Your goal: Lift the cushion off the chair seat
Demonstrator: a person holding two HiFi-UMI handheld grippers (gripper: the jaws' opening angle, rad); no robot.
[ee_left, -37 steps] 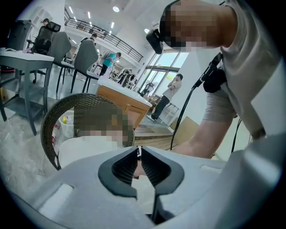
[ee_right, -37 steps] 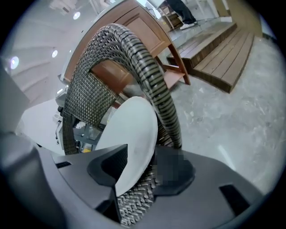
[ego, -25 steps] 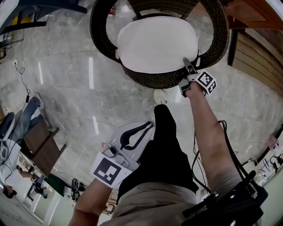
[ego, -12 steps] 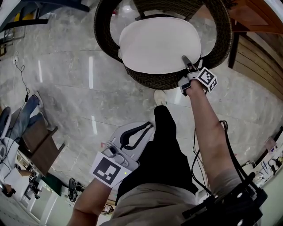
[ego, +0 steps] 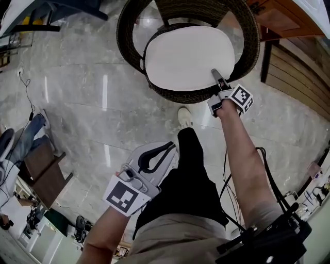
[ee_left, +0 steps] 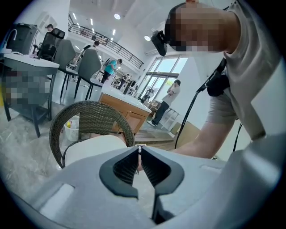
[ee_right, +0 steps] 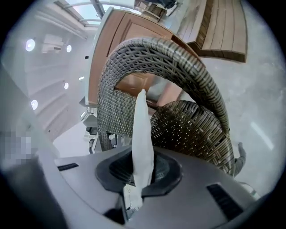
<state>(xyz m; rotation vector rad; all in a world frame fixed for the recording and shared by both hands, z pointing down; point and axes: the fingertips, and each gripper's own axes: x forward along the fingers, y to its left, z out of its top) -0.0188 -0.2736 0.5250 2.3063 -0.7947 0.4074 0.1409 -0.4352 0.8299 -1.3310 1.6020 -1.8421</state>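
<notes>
A white cushion lies on the seat of a round dark wicker chair. My right gripper is at the cushion's front right edge. In the right gripper view the thin white cushion edge stands between the pads, and the right gripper is closing on it and pinching it. The wicker chair rises behind. My left gripper hangs low beside the person's leg, far from the chair. In its own view the left gripper is shut and empty, aimed at the cushion and the chair.
The person's shoe stands on the marble floor just in front of the chair. A wooden cabinet and slatted wood panel are at the right. Dark furniture is at the lower left. People stand far behind.
The right gripper has risen a little with the cushion's front right edge in its jaws. The left gripper has come up slightly beside the leg.
</notes>
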